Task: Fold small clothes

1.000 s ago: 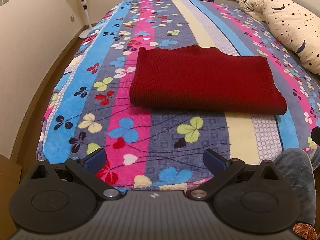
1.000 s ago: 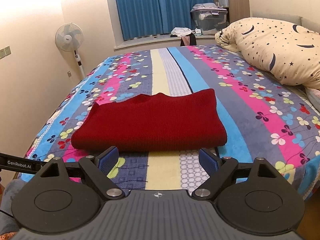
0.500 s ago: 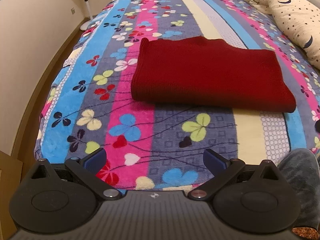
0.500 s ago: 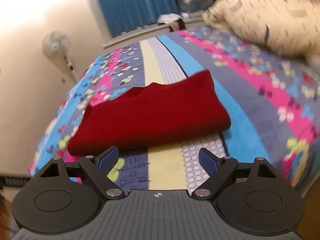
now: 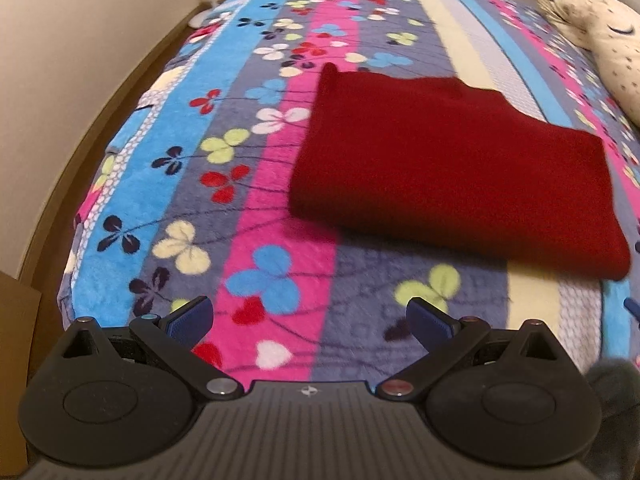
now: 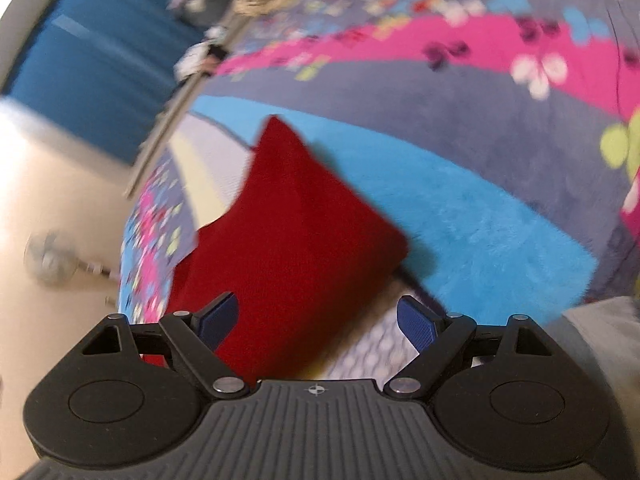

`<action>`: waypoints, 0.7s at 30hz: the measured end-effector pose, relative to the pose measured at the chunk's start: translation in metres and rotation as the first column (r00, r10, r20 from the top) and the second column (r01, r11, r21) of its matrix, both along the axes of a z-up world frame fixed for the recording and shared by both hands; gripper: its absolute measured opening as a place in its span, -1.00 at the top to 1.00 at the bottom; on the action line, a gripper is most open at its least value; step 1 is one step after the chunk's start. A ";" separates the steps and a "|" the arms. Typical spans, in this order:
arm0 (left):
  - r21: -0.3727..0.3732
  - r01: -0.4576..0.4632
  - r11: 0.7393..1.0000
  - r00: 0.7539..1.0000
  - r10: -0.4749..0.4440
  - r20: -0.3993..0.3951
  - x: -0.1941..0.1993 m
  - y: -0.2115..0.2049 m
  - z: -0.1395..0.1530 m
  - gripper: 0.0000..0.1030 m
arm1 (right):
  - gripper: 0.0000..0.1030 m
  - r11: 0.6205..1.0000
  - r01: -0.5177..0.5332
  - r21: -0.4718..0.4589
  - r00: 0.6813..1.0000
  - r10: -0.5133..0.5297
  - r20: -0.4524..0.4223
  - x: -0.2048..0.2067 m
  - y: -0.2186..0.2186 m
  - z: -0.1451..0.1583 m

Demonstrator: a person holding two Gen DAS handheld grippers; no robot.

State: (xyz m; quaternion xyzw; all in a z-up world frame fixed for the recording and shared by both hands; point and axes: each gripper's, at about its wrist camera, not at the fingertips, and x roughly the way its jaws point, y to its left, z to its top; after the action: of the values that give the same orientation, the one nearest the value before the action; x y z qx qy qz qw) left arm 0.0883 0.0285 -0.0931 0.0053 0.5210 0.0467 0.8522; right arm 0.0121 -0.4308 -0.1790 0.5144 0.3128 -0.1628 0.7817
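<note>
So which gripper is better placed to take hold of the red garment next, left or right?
Right, probably. The right gripper is open with the near edge of the red garment already showing between its fingers. The left gripper, also open, has only blanket between its fingers; the garment lies farther ahead.

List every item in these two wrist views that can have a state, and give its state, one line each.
red garment: folded, lying flat on the bed, not gripped.
left gripper: open, empty, above the blanket short of the garment.
right gripper: open, empty, garment's near edge seen between its jaws.
blanket: spread smooth over the bed.
pillow: lying at the bed's far right.
</note>
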 end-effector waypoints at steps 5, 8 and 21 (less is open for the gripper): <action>0.017 -0.040 0.999 0.999 0.040 -0.004 0.027 0.013 -0.014 -0.99 | -0.66 0.986 0.095 0.134 0.995 -0.095 -0.009 0.026 -0.019 -0.043; 0.023 -0.075 0.997 0.997 0.075 -0.005 0.044 0.023 -0.029 -0.99 | 0.30 0.978 0.108 0.177 0.993 -0.115 0.032 0.033 -0.019 -0.058; 0.097 -0.293 0.951 0.953 0.299 -0.049 0.110 0.111 -0.093 -0.99 | 0.66 0.996 0.090 -0.005 0.983 -0.089 -0.160 0.068 -0.005 -0.039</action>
State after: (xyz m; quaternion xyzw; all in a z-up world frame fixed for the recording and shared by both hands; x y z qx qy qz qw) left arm 0.1979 0.1391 -0.1858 -0.0337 0.5400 0.1967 0.8176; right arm 0.0799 -0.4362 -0.2175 0.5140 0.3513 -0.2382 0.7454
